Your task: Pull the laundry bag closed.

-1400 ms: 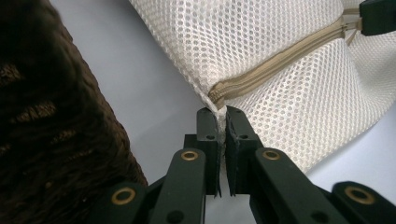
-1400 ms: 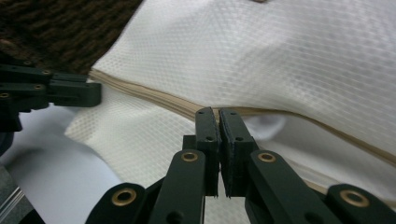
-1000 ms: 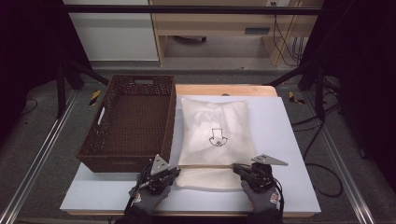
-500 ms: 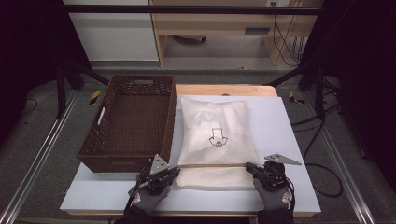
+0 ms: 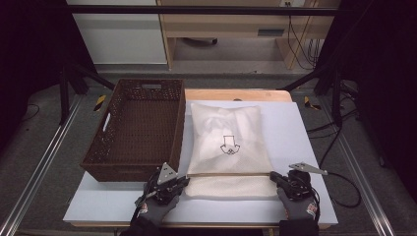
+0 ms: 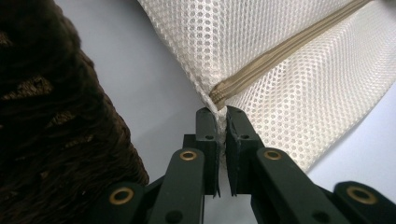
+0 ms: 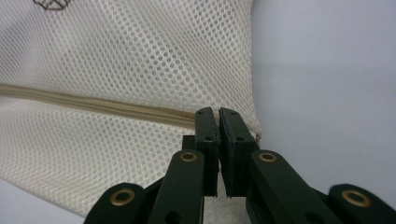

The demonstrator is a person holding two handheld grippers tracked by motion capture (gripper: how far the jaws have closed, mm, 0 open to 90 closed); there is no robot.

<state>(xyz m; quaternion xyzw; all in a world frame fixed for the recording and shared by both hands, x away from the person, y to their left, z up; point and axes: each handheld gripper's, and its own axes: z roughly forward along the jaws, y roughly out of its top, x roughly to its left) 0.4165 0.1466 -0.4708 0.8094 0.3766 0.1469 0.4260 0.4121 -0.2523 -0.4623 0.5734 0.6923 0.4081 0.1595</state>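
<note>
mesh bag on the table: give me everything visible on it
The mesh bag is cream-white, fine honeycomb netting, rectangular and lying flat on the pale table, just right of the brown woven basket. A tan zipper band runs across its near end, and a small dark line drawing sits mid-panel. White contents pad the far part. The left tool is shut on the near left corner at the zipper's end; the right tool is shut on the near right edge.
</note>
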